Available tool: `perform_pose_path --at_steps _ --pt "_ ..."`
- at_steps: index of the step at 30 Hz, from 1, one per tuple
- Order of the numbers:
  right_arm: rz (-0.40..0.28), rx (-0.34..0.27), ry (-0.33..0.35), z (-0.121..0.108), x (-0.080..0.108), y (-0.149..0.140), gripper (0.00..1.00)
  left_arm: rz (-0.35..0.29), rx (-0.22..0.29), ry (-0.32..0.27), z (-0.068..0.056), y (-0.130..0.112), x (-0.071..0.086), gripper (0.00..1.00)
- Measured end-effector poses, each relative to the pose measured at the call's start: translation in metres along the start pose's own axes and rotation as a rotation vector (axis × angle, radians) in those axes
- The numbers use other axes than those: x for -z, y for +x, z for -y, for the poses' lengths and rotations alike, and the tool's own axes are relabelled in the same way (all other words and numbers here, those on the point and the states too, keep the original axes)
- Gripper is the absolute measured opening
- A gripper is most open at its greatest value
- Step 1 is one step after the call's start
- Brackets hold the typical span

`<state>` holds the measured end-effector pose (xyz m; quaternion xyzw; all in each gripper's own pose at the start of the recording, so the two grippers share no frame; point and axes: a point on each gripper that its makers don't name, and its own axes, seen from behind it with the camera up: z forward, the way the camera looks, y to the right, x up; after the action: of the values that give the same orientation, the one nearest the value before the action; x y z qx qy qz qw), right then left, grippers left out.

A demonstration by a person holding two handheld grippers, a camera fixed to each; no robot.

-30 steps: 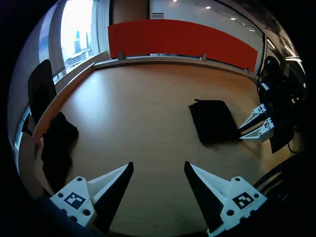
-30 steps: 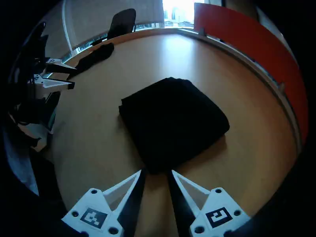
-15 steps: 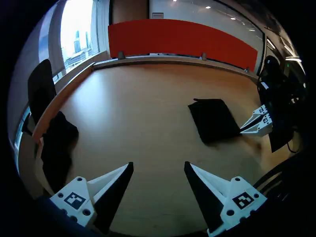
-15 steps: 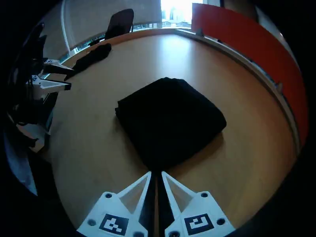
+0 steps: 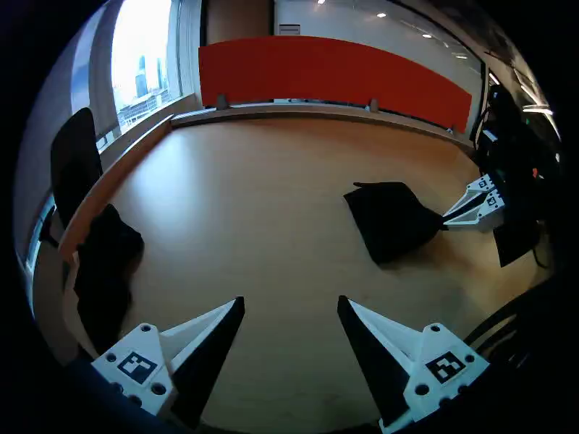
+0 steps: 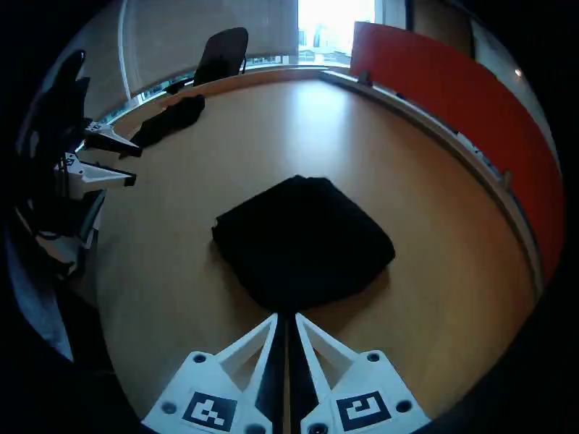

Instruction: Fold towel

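Though inside right gripper [image 6: 288, 323], towel [image 6: 304, 239] edge indistinct.

The left gripper [image 5: 289, 300] is hovering with its fingers spread wide over the wooden table [image 5: 246, 195]. Farther off on the right, the right gripper [image 5: 443, 220] is pinching a corner of the folded black towel [image 5: 387, 220]. A dark cloth [image 5: 105, 264] is lying at the left edge.

I count two grippers in my hands: one left gripper [image 5: 289, 299] and one right gripper [image 6: 286, 317], each with two fingers, so four fingers in total. There is one folded black towel [image 6: 304, 242] and one other dark cloth [image 6: 170, 119]. I count also one wooden table [image 6: 434, 239], one office chair [image 6: 221, 54] and one red partition panel [image 5: 326, 72].
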<state>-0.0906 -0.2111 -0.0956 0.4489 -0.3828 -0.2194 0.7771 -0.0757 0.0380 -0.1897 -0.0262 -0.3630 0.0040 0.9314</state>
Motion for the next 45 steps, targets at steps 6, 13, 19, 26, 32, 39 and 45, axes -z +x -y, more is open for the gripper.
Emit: perform_pose_path --at_steps 6,13,19,26,32,39,45 --pt "-0.048 0.027 -0.033 -0.015 0.010 0.033 0.01 -0.005 0.008 -0.003 0.000 0.002 0.000 0.95" --pt "-0.111 0.053 -0.058 -0.030 0.020 0.073 0.01 -0.015 0.009 -0.003 -0.002 0.005 0.002 0.95" --pt "-0.156 0.091 -0.074 -0.040 0.033 0.103 0.01 -0.025 0.010 0.000 -0.001 0.008 0.004 0.95" --pt "-0.207 0.113 -0.091 -0.051 0.052 0.137 0.01 -0.035 0.009 0.003 0.001 0.011 0.006 0.95" --pt "-0.233 0.115 -0.115 -0.061 0.069 0.151 0.01 -0.045 0.010 0.004 0.001 0.016 0.006 0.95" --pt "-0.233 0.117 -0.141 -0.073 0.088 0.150 0.01 -0.049 0.006 -0.004 -0.002 0.018 0.006 0.95" --pt "-0.228 0.101 -0.162 -0.084 0.104 0.143 0.01 -0.051 0.000 -0.009 -0.004 0.020 0.005 0.95"
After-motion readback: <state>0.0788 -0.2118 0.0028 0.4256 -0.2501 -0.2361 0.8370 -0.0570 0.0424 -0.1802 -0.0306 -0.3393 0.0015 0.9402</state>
